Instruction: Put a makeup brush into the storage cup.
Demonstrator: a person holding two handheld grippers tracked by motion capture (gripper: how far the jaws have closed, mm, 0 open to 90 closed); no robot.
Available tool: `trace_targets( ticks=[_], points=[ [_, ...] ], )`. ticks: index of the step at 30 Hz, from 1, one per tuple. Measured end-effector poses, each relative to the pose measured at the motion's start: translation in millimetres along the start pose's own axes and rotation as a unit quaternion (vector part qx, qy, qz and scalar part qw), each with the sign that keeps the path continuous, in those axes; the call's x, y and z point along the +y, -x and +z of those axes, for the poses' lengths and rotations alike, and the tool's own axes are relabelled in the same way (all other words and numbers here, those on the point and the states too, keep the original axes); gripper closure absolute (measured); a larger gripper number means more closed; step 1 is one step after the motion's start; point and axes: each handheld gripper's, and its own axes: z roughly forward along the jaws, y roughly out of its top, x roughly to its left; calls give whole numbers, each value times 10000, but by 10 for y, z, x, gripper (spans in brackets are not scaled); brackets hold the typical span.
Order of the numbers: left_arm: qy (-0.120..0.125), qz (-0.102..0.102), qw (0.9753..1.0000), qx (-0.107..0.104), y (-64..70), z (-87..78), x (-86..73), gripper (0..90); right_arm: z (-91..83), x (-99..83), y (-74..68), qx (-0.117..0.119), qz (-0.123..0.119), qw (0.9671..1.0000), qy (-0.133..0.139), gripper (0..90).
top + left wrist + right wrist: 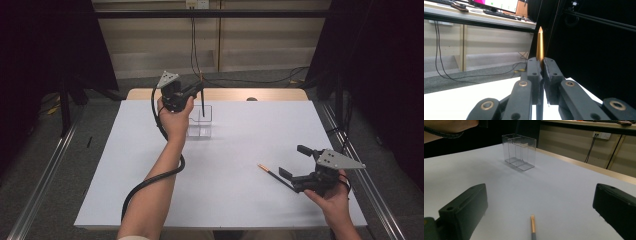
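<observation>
Lab: black curtains (45, 45), desk monitor (496, 4)

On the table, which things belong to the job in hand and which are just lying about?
Job in hand:
- gold-tipped brush, clamped upright in the left hand-held gripper
- clear divided holder
- second brush, flat by the open right hand-held gripper

Lying about:
- floor cables
- wall socket

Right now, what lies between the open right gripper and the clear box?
Just a gold-tipped brush between the right gripper's jaws, then bare white table up to the clear box, in the right gripper view.
</observation>
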Motion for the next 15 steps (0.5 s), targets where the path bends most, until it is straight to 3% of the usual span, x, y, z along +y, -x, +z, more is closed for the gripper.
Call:
trace_targets(
  ticks=[15],
  points=[
    [36,124,9999,-59,53,109,-2,844,2,-3,-1,12,12,10000,-6,0]
  ],
)
